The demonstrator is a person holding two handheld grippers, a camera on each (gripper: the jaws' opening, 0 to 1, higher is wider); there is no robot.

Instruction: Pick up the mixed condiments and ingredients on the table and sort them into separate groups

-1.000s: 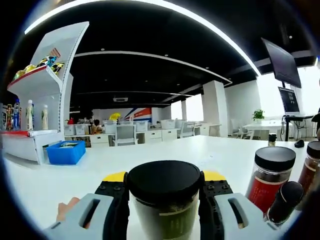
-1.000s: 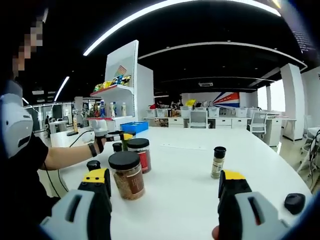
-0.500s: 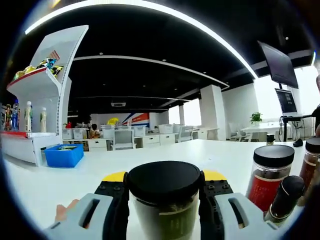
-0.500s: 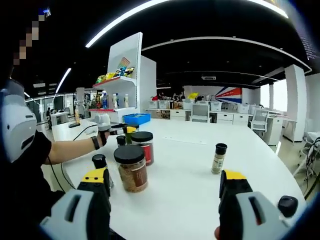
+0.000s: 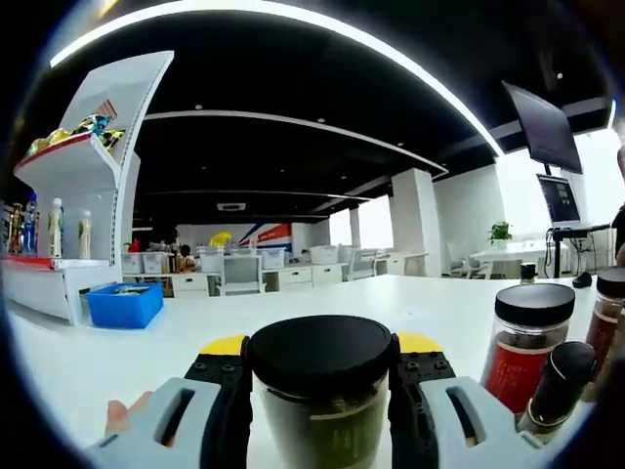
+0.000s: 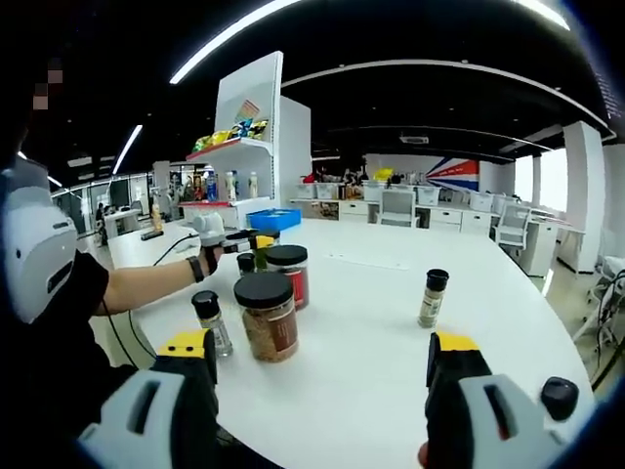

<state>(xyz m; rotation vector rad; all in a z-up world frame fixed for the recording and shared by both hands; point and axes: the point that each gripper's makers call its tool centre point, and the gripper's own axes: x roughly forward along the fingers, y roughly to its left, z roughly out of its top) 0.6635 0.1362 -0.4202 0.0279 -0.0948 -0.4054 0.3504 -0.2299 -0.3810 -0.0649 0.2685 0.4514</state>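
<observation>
Left gripper view: left gripper (image 5: 320, 391) clamped on a black-lidded jar of green contents (image 5: 319, 391), held above the white table (image 5: 146, 342), with a red-labelled jar (image 5: 527, 337) and a dark-capped bottle (image 5: 555, 386) just beside it at right, blue bin (image 5: 124, 303) and white shelf unit (image 5: 78, 166) far off. Right gripper view: right gripper (image 6: 322, 391) with jaws wide apart and holding nothing, facing a brown-filled jar (image 6: 268, 318), a small shaker (image 6: 211, 320) beside it, a red-labelled jar (image 6: 288, 276) behind, a lone spice bottle (image 6: 433, 298) well apart at right, a black puck (image 6: 559, 396) near the table edge.
</observation>
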